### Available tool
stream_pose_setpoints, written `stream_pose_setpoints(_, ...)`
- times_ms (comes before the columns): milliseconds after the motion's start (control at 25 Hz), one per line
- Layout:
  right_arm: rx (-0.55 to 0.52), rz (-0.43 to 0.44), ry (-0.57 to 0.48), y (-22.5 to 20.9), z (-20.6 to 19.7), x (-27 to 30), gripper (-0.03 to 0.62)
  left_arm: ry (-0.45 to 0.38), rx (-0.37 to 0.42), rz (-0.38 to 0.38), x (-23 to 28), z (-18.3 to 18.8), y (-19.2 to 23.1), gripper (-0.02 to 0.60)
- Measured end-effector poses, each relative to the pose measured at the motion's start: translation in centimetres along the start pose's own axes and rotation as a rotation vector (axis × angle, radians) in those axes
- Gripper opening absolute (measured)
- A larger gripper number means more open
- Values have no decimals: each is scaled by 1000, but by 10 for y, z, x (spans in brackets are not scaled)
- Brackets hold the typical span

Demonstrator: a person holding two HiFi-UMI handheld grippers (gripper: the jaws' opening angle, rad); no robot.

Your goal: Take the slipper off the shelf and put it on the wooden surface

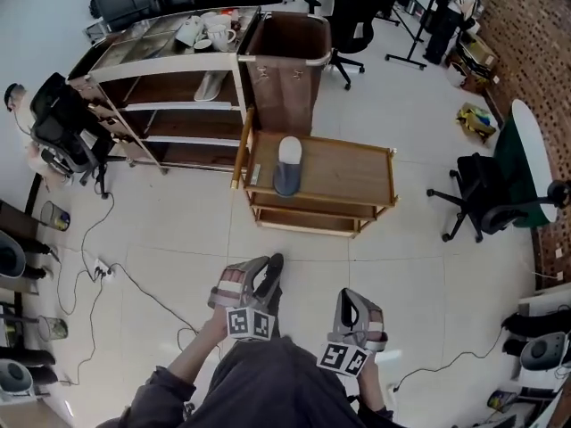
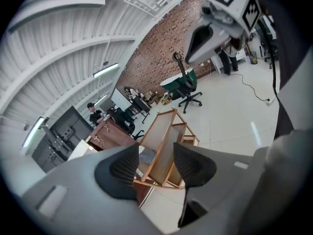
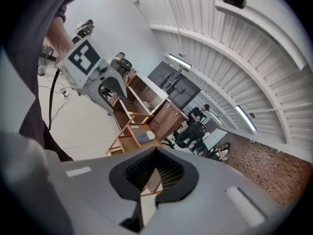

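Note:
A grey and white slipper (image 1: pixel 287 163) lies on top of the low wooden table (image 1: pixel 357 172), near its left end. A second pale slipper (image 1: pixel 211 86) rests on the upper shelf of the rack (image 1: pixel 178 107) behind it. Both grippers hang over the floor well in front of the table. My left gripper (image 1: pixel 261 273) is open with nothing between its pads; in its own view (image 2: pixel 155 163) the slipper (image 2: pixel 145 154) shows far off between them. My right gripper (image 1: pixel 353 303) is shut on nothing (image 3: pixel 155 168), and its view shows the slipper (image 3: pixel 145 137) in the distance.
A brown bin (image 1: pixel 287 56) stands behind the table, and cups (image 1: pixel 205 32) sit on the rack's top. Office chairs stand at the right (image 1: pixel 486 199) and left (image 1: pixel 62 119). Cables (image 1: pixel 116 270) trail over the tiled floor at the left.

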State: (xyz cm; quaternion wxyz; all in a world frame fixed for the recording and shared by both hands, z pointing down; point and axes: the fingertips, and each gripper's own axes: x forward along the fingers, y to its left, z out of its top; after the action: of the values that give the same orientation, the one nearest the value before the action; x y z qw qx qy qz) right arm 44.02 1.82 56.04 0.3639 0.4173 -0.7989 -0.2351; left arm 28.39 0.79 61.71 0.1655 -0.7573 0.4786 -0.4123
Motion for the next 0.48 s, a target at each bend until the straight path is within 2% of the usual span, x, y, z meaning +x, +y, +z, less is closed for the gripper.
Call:
stream_pose_setpoints(200,-15,34,-41,31,1,-69,2,22,-55,27,-93,11,-42,240)
stream_pose_setpoints(320,-15,33,-59,44,4,-96,2,50,-78,-1,-122,6,-65,231)
stream_pose_setpoints(480,-40,31,-58,56,1,-121,2,43,-84,-2,-151,14,-81,209)
